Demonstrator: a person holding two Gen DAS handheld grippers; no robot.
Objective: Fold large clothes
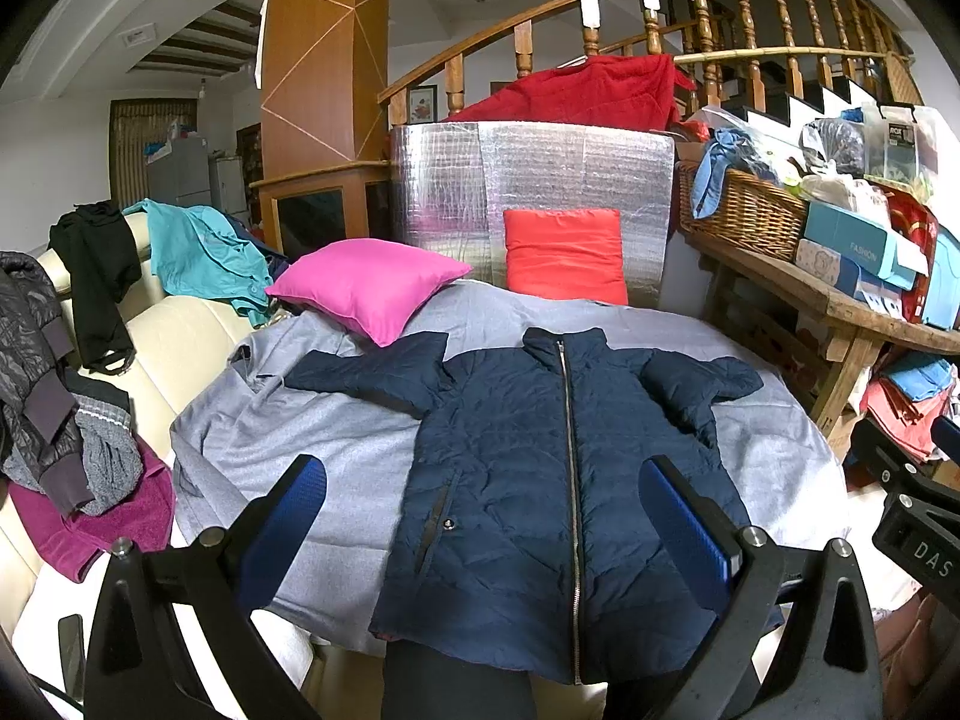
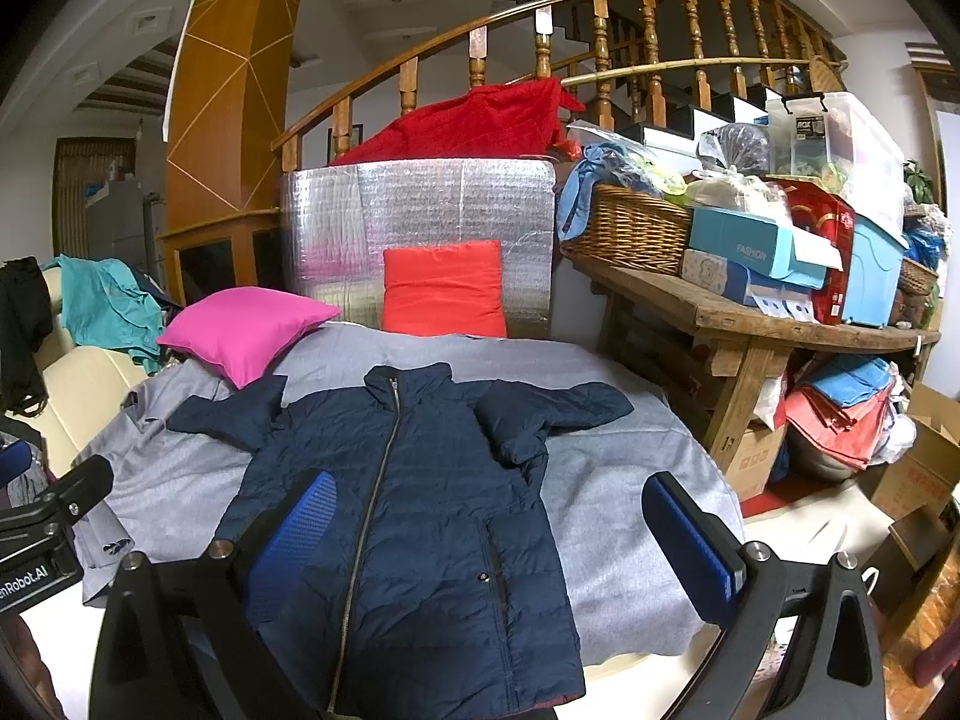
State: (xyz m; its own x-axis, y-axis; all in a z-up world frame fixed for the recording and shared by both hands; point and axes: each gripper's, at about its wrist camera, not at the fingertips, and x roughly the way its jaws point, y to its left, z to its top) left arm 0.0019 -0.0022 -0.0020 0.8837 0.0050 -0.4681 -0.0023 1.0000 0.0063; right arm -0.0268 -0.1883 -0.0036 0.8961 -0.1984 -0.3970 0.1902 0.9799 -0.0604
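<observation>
Left wrist view: navy jacket [image 1: 540, 480] is lying flat, zipped, front up on the grey sheet [image 1: 336, 450], collar toward upper centre of frame, hem at bottom centre, long axis running up-down along the zipper. Sleeves are spreading left and right near mid-frame. Left claw [image 1: 483, 531] is hovering over the lower body of the jacket, jaws spread wide, gripping nothing, touching nothing as far as I can tell. Pink pillow [image 1: 366, 285] is sitting upper left, beside the left sleeve.

Right wrist view: jacket [image 2: 414, 516] is sitting centre-left of frame, zipper slanting from upper centre down to bottom left. Right claw [image 2: 489, 540] is hanging over the jacket's right-of-frame hem area, jaws wide apart, empty. Sleeve at mid-right looks nearer this claw, the other sleeve nearer the left claw; likely sleeve folds first.
</observation>
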